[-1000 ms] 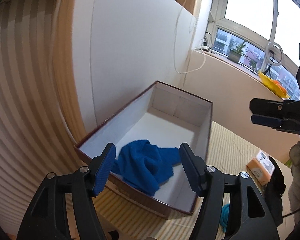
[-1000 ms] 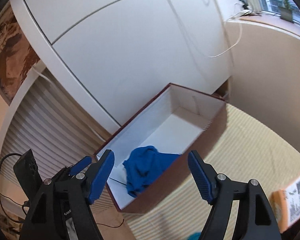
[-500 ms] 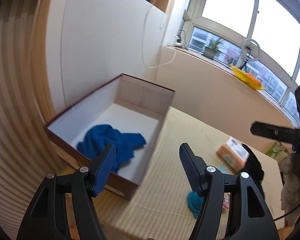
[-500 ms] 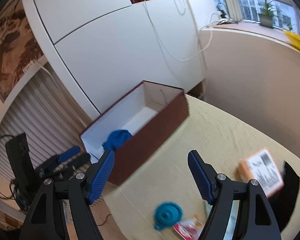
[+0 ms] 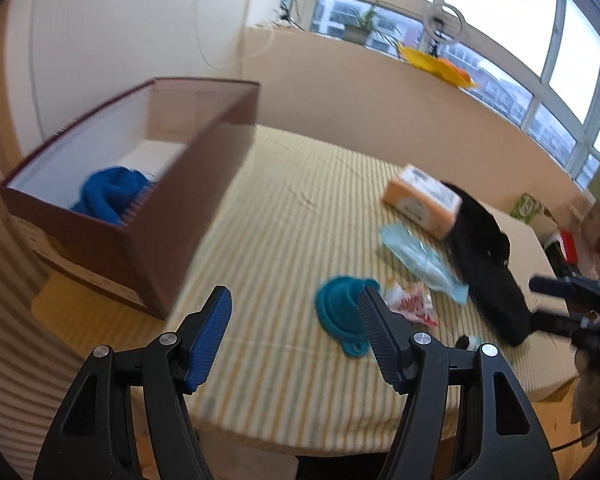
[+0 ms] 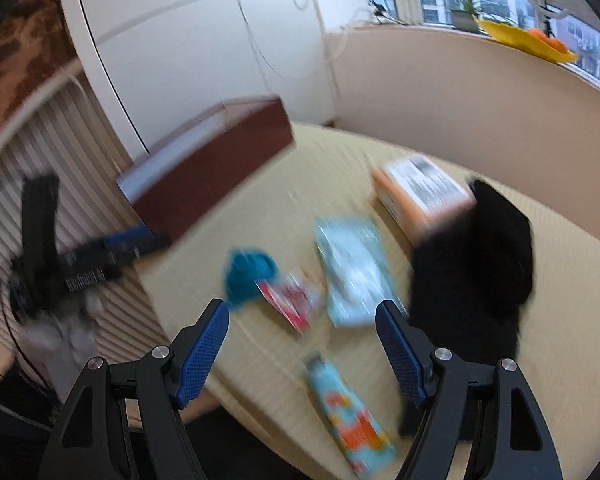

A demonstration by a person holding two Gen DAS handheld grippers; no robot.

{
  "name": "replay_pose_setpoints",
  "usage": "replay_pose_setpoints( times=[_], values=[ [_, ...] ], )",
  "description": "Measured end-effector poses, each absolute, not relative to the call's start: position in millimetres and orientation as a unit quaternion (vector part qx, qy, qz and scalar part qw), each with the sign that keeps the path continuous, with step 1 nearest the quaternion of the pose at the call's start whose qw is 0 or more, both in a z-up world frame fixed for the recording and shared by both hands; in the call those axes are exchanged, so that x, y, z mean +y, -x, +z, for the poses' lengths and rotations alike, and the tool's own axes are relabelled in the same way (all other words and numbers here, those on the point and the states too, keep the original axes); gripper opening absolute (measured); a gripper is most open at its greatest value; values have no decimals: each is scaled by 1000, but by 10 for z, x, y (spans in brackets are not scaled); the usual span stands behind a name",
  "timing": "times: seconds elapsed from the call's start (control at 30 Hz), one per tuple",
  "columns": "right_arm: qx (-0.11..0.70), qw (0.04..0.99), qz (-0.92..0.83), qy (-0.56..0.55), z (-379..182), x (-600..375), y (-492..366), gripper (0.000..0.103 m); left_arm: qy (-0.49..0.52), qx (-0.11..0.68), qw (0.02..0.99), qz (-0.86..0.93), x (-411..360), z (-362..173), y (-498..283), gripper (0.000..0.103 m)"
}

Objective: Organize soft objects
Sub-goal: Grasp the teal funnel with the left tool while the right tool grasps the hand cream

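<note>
One blue cloth lies in the box; the black cloth remains on the desk; both tongs stand apart, empty.

Ahead of the left gripper lie a teal funnel, yellow-striped tablecloth, black cloth, orange packet and, leftward, a blue towel in a brown box.

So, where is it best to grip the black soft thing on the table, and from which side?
Probably the near end of the black cloth, from above with the open right gripper: it lies flat and long, and its far end touches the orange box.
</note>
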State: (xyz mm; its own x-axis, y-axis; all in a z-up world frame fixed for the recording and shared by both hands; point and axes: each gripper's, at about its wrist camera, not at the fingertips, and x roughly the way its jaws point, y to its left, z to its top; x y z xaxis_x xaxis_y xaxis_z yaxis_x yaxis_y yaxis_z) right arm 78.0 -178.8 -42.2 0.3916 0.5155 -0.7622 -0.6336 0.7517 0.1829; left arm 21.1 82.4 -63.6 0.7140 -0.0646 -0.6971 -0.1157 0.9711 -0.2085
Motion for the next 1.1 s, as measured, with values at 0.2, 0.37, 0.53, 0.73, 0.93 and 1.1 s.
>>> replay_pose_setpoints(
  times=[0.2, 0.37, 0.53, 0.73, 0.93, 1.1],
  values=[
    [465, 818, 320, 108, -768, -2007, -640, 72, 95, 398, 913, -11, 582, -833, -368, 66],
    [474, 807, 326, 131, -914, -2007, -590, 71, 88, 411, 907, -18, 470, -936, -488, 65],
    [474, 800, 330, 161, -1037, -1843, -592, 66, 77, 408, 910, -10, 393, -969, -596, 65],
    [481, 793, 324, 186, -1184, -1742, -624, 59, 63, 414, 908, -5, 340, -1057, -717, 60],
    [479, 794, 316, 201, -1212, -1704, -654, 57, 51, 414, 909, -3, 270, -1137, -785, 48],
    [478, 792, 318, 206, -1199, -1696, -657, 40, 48, 404, 914, 0, 270, -1146, -760, 46]
  ],
)
